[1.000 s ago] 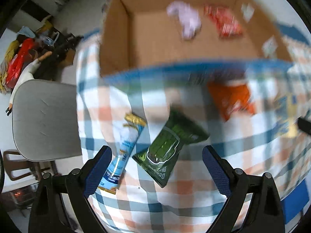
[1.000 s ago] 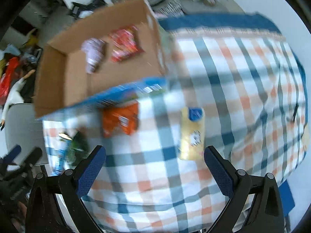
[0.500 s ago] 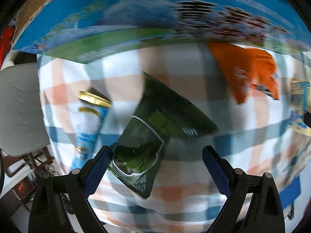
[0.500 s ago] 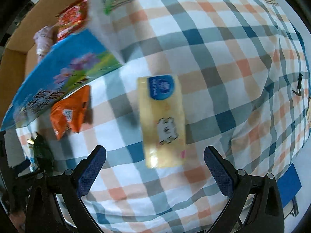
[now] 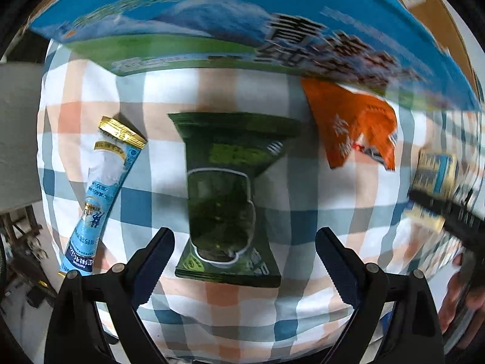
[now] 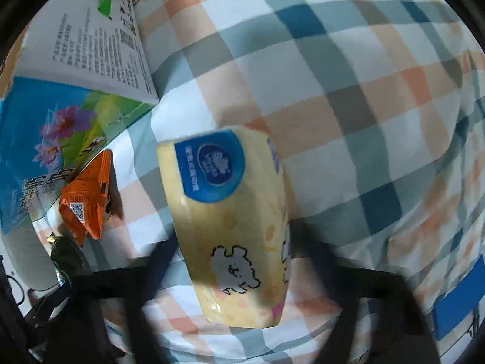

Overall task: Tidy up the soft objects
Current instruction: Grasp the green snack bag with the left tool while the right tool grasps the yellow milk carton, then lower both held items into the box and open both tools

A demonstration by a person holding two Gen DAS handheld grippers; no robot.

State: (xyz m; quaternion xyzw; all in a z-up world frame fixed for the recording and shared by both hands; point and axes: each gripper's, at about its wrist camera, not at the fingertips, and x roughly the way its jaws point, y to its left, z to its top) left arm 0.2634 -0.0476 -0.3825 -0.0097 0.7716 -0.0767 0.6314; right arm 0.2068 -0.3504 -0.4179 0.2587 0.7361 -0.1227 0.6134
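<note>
A dark green snack packet (image 5: 225,200) lies flat on the checked cloth, its near end between the tips of my open left gripper (image 5: 245,250). A light blue stick sachet (image 5: 101,194) lies to its left and an orange packet (image 5: 351,127) to its upper right. In the right wrist view a yellow tissue pack (image 6: 233,224) with a blue label lies between the blurred fingers of my right gripper (image 6: 233,261); the fingers stand at its two sides, and I cannot tell if they press it. The orange packet (image 6: 88,197) lies left of it.
A cardboard box with a blue printed wall (image 5: 242,18) stands at the far side of the cloth; its corner (image 6: 75,91) is at the upper left in the right wrist view. The right gripper and the tissue pack show blurred at the right edge (image 5: 436,194) of the left wrist view.
Both grippers have dropped toward the cloth. The left has closed in on the green packet, now squarely between its fingers. The right has moved onto the yellow tissue pack and is blurred.
</note>
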